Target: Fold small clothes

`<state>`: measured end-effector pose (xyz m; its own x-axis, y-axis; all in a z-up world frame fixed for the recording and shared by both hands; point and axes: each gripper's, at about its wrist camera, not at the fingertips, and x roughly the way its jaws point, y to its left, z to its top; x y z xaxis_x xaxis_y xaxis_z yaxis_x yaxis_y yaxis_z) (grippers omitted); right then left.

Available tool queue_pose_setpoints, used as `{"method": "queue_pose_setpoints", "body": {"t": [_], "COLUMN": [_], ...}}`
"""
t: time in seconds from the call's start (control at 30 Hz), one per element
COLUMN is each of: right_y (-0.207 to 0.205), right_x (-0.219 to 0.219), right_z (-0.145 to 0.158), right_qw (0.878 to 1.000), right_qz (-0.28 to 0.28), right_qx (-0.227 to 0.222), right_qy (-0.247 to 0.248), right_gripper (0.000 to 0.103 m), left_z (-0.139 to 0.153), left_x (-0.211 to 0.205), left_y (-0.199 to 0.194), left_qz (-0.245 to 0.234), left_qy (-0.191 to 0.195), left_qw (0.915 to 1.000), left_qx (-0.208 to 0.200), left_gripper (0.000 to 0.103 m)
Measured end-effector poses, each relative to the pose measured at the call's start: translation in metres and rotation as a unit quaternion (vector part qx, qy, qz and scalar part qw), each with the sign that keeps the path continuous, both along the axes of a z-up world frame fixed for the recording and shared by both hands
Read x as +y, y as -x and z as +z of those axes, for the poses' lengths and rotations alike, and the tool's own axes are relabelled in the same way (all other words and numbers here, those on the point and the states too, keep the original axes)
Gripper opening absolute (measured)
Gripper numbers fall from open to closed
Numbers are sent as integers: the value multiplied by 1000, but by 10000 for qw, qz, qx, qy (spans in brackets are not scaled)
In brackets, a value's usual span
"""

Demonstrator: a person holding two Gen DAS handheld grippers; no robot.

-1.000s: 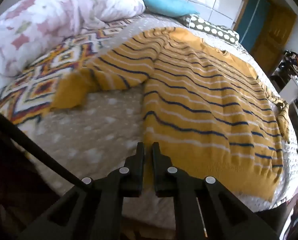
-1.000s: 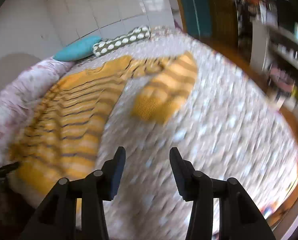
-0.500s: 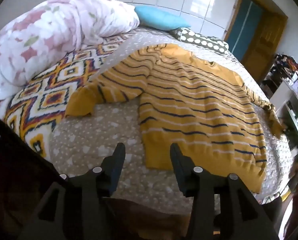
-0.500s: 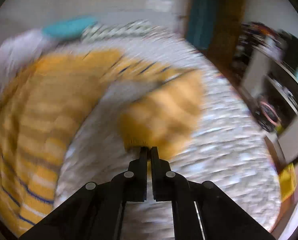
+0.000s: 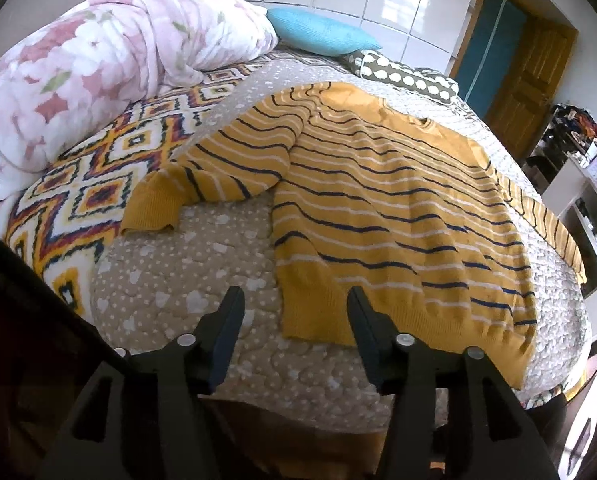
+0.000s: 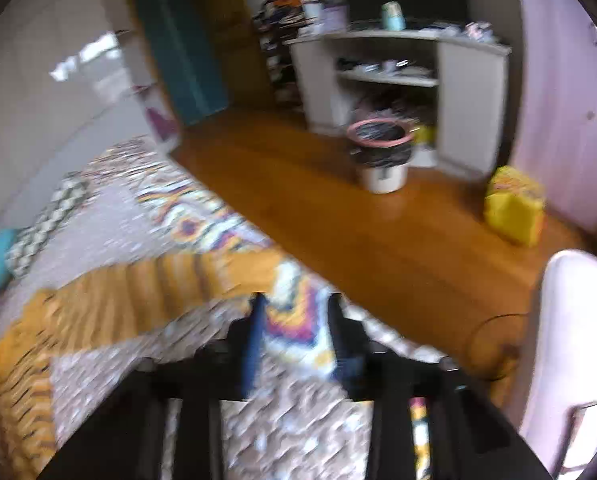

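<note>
Since the earlier frames: left gripper (image 5: 294, 304) has let go of the sweater (image 5: 382, 216) hem and backed off; its jaws have just been opening, nothing between them, tips above the hem corner. Right gripper (image 6: 294, 312) has swung away toward the bed's far-side edge; jaws, shut a moment ago, have just been opening, empty, over the patterned blanket (image 6: 294, 320). View blurred. Sweater lies flat on the quilt (image 5: 186, 280), long axis running from hem near the bed's foot to neck toward the pillows (image 5: 322, 34). One sleeve (image 5: 218, 176) bent, cuff on the blanket edge. Bare quilt left of the hem.
</note>
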<state>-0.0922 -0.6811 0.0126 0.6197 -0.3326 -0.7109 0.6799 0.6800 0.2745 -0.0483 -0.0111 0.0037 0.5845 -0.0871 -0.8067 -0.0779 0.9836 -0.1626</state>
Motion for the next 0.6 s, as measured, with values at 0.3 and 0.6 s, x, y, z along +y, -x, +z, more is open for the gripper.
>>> {"method": "queue_pose_setpoints", "body": {"t": [0.3, 0.6], "right_y": [-68, -136], "right_x": [0, -24], "right_z": [-60, -46], "right_qw": [9785, 9707], "right_qz": [353, 225], "right_qx": [-921, -1046], "right_qy": [-1811, -2150], "right_gripper": [47, 7], "left_z": [0, -1], "left_x": [-16, -28], "left_y": [-1, -4], "left_qz": [-169, -288], "left_qy": [-175, -111], "left_qw": [9996, 9995], "left_qx": [-128, -15], "left_gripper": [58, 58]}}
